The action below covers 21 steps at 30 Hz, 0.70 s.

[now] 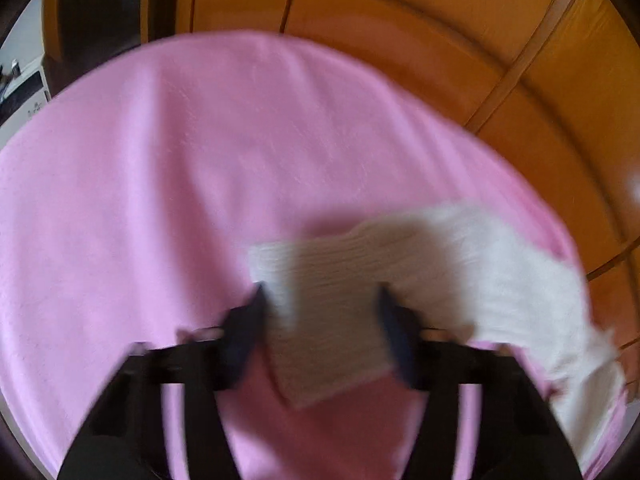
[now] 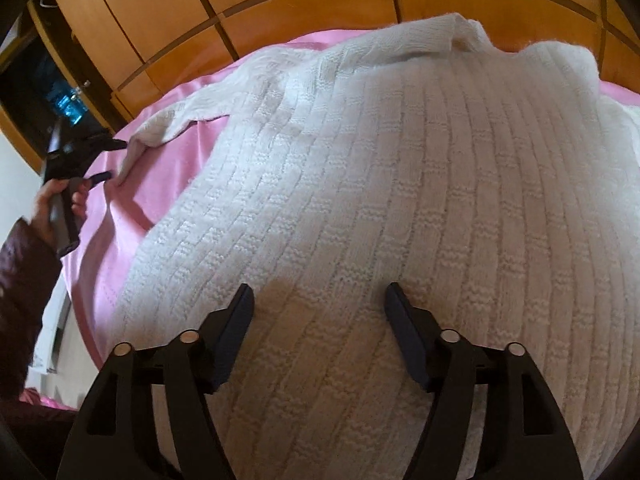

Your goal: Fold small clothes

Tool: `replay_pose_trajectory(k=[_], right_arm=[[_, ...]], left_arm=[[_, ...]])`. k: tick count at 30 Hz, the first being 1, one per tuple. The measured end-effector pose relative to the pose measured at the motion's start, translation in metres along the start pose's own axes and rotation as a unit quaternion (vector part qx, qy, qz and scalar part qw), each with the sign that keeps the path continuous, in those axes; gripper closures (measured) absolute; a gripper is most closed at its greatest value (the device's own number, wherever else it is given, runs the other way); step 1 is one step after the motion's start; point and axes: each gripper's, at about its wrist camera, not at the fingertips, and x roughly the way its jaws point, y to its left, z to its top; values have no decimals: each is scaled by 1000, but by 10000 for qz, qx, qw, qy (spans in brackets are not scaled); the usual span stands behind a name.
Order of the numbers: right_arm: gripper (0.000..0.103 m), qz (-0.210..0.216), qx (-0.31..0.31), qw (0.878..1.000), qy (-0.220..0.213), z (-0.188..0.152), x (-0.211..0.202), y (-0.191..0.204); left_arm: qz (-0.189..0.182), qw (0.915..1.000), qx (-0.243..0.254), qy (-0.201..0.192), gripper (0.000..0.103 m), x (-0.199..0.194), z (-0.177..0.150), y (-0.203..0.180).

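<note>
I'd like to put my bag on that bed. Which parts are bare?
The pink blanket is bare on the wide stretch between the white sweater's sleeve cuff and the wooden wardrobe. A smaller bare strip lies between the sleeve and the sweater's body. The sweater covers the rest, with a gripper over it.

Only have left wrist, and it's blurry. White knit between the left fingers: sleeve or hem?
Observer: Sleeve. The right wrist view shows the sleeve running out from the sweater to the left gripper.
Operator: Is the right holding anything?
Observer: No, the right gripper is open over the sweater's body, with nothing pinched.
Operator: Is the body flat?
Observer: Mostly spread on the pink sheet; a part at the far edge is folded over.
</note>
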Motion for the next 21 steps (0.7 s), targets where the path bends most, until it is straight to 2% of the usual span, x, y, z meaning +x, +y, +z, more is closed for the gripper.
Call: replay_pose_trajectory(k=[1, 3, 7, 12, 14, 17, 19, 21], right_arm=[[33, -21, -18, 10000, 8, 1, 0, 1], [33, 27, -15, 10000, 54, 4, -3, 0], [33, -73, 62, 9997, -213, 32, -11, -18], [33, -592, -32, 9974, -418, 92, 23, -43], [33, -674, 13, 9969, -399, 125, 48, -53], [33, -847, -19, 9958, -352, 164, 82, -55], [33, -1068, -105, 9936, -359, 178, 100, -55], [25, -1345, -227, 9898, -411, 188, 116, -55]], left_arm=[[-40, 10000, 62, -66, 93, 3, 2, -1], [-102, 9999, 54, -108, 94, -2, 7, -1], [29, 9952, 14, -974, 95, -61, 25, 19], [646, 9851, -32, -1594, 95, -111, 41, 61], [698, 9851, -120, -1566, 95, -116, 41, 78], [1028, 9836, 63, -1480, 95, -111, 29, 85], [1059, 9857, 86, -1310, 95, -101, 27, 89], [1060, 9879, 59, -1131, 94, -84, 26, 87]])
